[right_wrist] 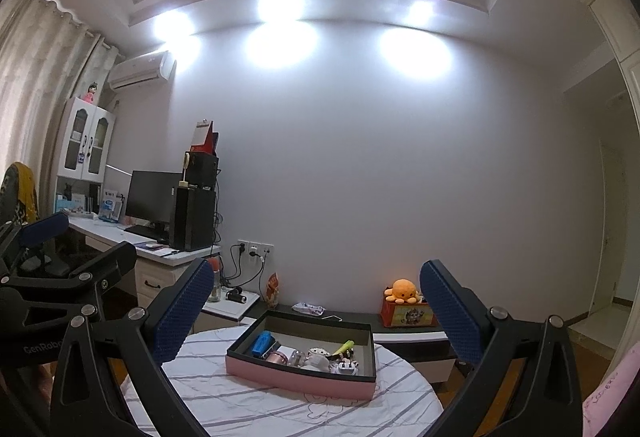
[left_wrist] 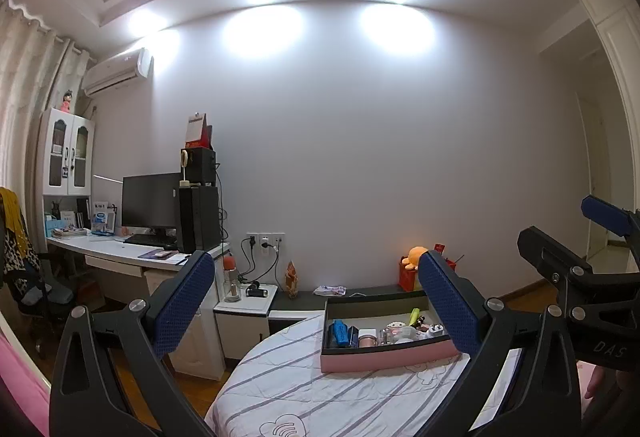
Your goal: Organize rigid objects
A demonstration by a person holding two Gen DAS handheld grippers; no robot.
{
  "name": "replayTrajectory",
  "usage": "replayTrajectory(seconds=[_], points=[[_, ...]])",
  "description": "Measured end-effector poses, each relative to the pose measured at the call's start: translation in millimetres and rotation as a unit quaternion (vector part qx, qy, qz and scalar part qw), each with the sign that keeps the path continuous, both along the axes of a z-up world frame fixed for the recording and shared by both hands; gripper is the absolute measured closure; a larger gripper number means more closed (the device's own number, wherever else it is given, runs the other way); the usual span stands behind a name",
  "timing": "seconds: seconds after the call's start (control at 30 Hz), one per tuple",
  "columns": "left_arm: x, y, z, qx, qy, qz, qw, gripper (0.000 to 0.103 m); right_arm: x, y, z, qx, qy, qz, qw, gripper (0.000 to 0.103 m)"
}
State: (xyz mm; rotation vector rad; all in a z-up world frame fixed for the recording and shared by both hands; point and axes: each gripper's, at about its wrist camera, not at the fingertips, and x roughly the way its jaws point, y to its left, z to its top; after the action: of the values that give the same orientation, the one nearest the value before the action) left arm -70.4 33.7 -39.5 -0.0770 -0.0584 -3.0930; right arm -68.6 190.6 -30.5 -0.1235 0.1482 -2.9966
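**Pink tray on the round counter, both grippers spread and empty**

While the pink tray (right_wrist: 298, 377) sits near the middle of the round counter (right_wrist: 248, 409) with its striped white cloth, its dark-lined inside holds a cluster of small rigid things: a blue cylinder (right_wrist: 262, 343) at the tray's 9 o'clock end; a pink round container (right_wrist: 276, 358) just beside it; a white figurine (right_wrist: 318, 357) near the centre; a yellow-green marker (right_wrist: 343, 348) lying tilted toward 2 o'clock; a white plug adapter (right_wrist: 347, 368) at the 4 o'clock corner; the finer bits between them are too small to tell.

Seen from the right wrist, the right gripper (right_wrist: 316, 313) stands with its blue-padded fingers wide apart, nothing between them, the tray showing in the gap; the left gripper (left_wrist: 316, 301) is likewise spread and empty, with the tray at 4 o'clock of its gap and partly behind its right finger.

Beyond the counter, at 1 o'clock in the right wrist view, an orange plush octopus (right_wrist: 402, 291) rests on a red box (right_wrist: 408, 315) on a low dark shelf; at 10 o'clock stand a desk with a monitor (right_wrist: 154, 197) and a black computer tower (right_wrist: 192, 219); wall sockets (right_wrist: 256, 249) with plugged cables sit at 11 o'clock.
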Motion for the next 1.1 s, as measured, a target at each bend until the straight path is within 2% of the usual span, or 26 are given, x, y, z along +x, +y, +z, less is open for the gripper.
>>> replayTrajectory(seconds=[1.1], points=[[-3.4,-5.2,-2.1,0.007,-0.004,-0.003,1.0000,0.000,-2.3,-6.4,3.7,0.004,-0.008,-0.001,1.000,0.000]])
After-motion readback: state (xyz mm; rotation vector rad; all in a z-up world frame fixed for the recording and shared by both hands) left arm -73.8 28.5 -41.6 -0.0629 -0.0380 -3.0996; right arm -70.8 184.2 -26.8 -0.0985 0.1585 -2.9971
